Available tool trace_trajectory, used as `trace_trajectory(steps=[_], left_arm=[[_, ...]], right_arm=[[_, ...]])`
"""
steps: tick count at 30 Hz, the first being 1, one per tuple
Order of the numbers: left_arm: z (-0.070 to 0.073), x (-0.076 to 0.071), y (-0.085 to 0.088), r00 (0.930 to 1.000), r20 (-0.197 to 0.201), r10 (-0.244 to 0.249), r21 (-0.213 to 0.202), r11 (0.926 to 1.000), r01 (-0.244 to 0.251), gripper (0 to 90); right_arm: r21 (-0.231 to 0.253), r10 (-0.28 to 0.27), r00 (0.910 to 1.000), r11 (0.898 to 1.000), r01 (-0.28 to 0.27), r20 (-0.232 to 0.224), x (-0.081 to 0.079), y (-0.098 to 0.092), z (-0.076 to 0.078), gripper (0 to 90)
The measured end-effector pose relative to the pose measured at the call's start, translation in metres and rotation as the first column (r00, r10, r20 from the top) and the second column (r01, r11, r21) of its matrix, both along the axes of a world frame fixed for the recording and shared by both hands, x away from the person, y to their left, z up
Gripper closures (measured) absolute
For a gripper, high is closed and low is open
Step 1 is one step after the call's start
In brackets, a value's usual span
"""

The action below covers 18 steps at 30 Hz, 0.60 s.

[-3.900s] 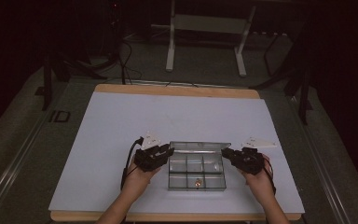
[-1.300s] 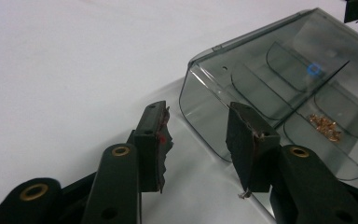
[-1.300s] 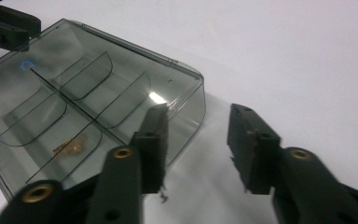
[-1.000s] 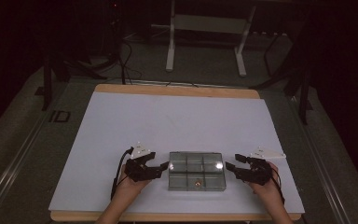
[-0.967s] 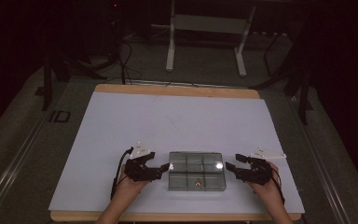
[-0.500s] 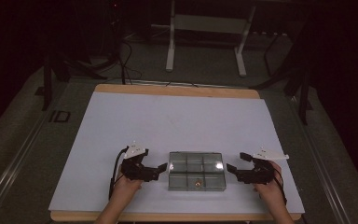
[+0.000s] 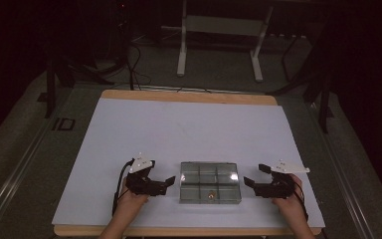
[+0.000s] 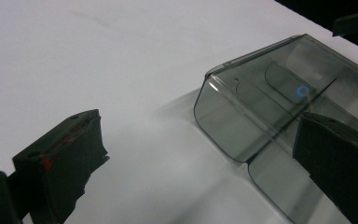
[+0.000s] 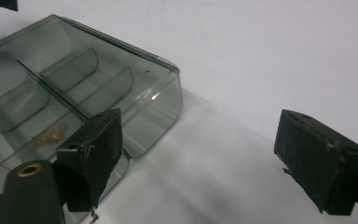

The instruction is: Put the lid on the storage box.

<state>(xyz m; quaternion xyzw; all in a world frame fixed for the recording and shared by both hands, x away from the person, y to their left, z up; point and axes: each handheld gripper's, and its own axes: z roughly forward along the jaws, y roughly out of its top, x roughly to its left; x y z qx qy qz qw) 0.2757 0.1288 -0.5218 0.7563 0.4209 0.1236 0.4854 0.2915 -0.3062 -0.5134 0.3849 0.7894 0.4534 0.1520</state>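
Both grippers sit either side of the clear plastic box (image 7: pixel 210 182) near the front edge of the table (image 7: pixel 189 124), and neither one has hold of it. The left gripper (image 7: pixel 167 183) has its jaws spread wide with nothing between them, just beside the box's left end; the right gripper (image 7: pixel 251 182) has just been opening its jaws too, empty, a little off the right end. In the right gripper view the box (image 9: pixel 74 98) shows its dividers and a small golden bit (image 9: pixel 50 135) lying in one front compartment. Here's the risk as I see it: the box is light and slick, so a nudge from either jaw could skate it toward the front edge or tip it and spill that little piece. The tabletop is a bare pale sheet on a wooden board; beyond it the room is dark, with a metal stand (image 7: pixel 219 40) and cables (image 7: pixel 129 55) on the floor.
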Motion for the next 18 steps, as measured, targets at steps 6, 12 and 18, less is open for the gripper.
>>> trace_trajectory(steps=[6,12,18], left_arm=[[-0.003,-0.002,0.007,0.9998,-0.008,0.021,0.000,0.9998,-0.021,2.4],[-0.005,-0.002,0.013,0.9991,-0.002,0.043,-0.002,0.9991,-0.043,2.5],[-0.007,-0.004,0.017,0.9980,-0.003,0.063,0.001,0.9980,-0.063,2.5]], right_arm=[[0.000,-0.016,0.9999,1.000,0.016,-0.003,-0.002,-0.007,-0.003,15.5],[-0.008,-0.041,0.9992,0.999,0.041,0.003,-0.004,-0.015,-0.006,15.6],[-0.021,-0.052,0.9986,0.998,0.052,0.014,-0.005,-0.020,-0.008,15.6]])
